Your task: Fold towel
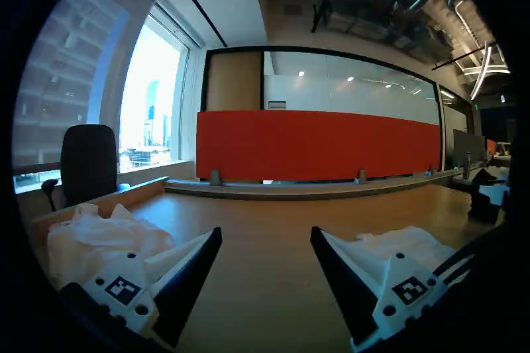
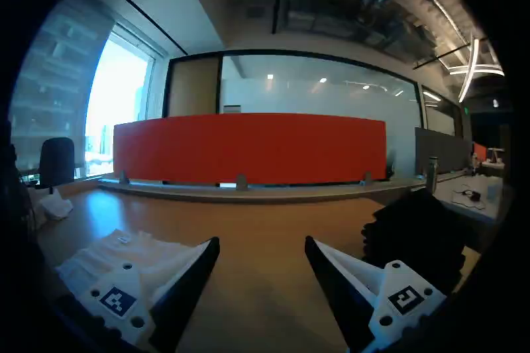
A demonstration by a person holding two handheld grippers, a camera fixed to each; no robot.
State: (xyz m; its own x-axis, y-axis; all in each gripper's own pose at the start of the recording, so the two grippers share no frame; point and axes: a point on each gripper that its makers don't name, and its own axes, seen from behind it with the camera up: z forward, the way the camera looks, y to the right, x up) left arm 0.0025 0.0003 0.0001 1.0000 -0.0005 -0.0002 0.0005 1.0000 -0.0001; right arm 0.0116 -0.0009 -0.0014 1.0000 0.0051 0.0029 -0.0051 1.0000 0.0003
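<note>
In the left gripper view, a crumpled heap of white towels (image 1: 99, 240) lies on the wooden table (image 1: 265, 220) at the left, partly behind my left finger. A flatter white towel (image 1: 404, 244) lies at the right, behind the other finger. My left gripper (image 1: 265, 234) is open over bare wood, holding nothing. In the right gripper view, a flat white towel (image 2: 126, 250) lies at the lower left, beside my open right gripper (image 2: 262, 240), which is also over bare wood. Another crumpled white towel (image 2: 56, 206) sits far left.
A pile of black cloth (image 2: 417, 234) sits at the right of the table. A red divider panel (image 1: 318, 144) runs along the table's far edge. A black office chair (image 1: 88, 162) stands by the window. A bottle (image 2: 432, 174) stands on the neighbouring desk.
</note>
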